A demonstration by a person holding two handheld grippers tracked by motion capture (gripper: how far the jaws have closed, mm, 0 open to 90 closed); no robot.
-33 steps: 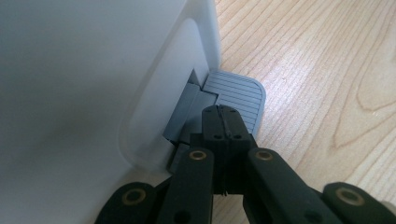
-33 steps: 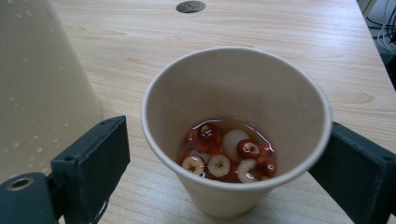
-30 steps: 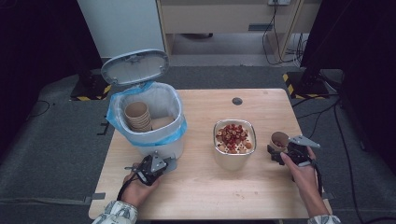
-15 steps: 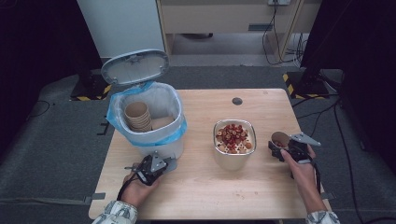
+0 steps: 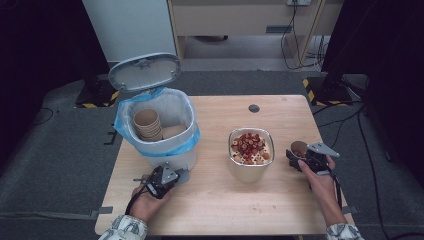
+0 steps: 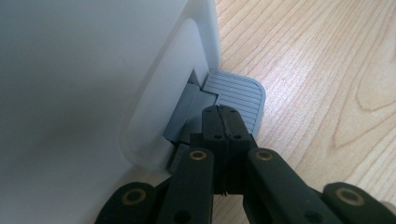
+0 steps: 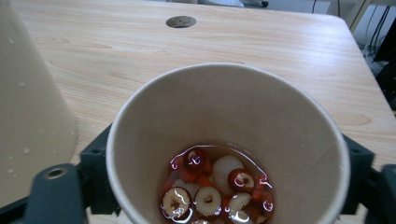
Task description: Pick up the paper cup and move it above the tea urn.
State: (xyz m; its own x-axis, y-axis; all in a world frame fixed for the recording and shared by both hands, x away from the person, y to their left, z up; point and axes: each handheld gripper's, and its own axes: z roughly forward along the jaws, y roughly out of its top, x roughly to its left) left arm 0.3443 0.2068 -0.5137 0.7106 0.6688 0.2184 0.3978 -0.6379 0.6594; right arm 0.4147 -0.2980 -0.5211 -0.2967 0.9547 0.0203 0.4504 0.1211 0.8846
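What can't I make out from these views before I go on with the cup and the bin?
- Right claw: in the right gripper view the paper cup hides where the pads meet its wall.
- Cup base: cut off by that view's bottom edge.
- Pedal: in the left gripper view, the shut left claw covers its near part; contact unclear.
- Bin bottom: in the high view, stacked cups and the blue liner hide it.
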